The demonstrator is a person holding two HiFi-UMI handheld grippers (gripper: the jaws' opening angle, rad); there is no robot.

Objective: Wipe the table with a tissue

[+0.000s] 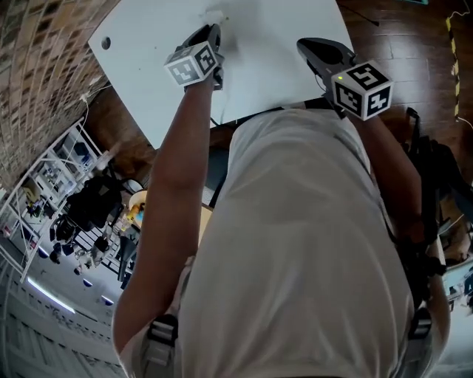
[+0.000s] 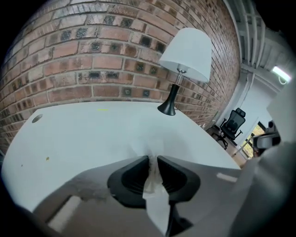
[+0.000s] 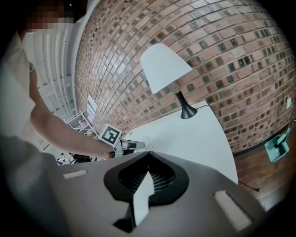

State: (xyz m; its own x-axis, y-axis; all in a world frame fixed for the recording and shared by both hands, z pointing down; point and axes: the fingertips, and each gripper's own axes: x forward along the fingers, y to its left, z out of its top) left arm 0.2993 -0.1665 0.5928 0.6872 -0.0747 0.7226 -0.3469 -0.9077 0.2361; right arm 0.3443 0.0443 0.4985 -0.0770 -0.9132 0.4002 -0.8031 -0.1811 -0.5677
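The tissue (image 2: 152,181) is pinched between the two jaws of the left claw (image 2: 153,159), which are drawn nearly together on it. Its free end is spread past the tips onto the white tabletop (image 2: 88,134), and a tail is left trailing back through the hollow behind them. The grip is taken near the middle of the sheet, presumably so that a loose pad is offered to the surface while enough paper is trapped to stop it slipping out during a stroke. In the head view the left claw (image 1: 215,31) is tilted downwards, with the tissue (image 1: 216,14) pressed against the tabletop (image 1: 273,70) near its far edge, so that the paper rather than the hard jaws is set on the surface. The right claw (image 3: 148,153) is closed, with its tips meeting and nothing seen projecting beyond them; a pale strip is seen in the hollow behind them, and what it is cannot be told. It is held above the near right part of the tabletop, well apart from the tissue, and apparently out of the wiping path, since one claw is judged enough for the job. The lamp (image 2: 184,58) is stood at the far side by the brick wall (image 2: 92,46), clear of the area being wiped.
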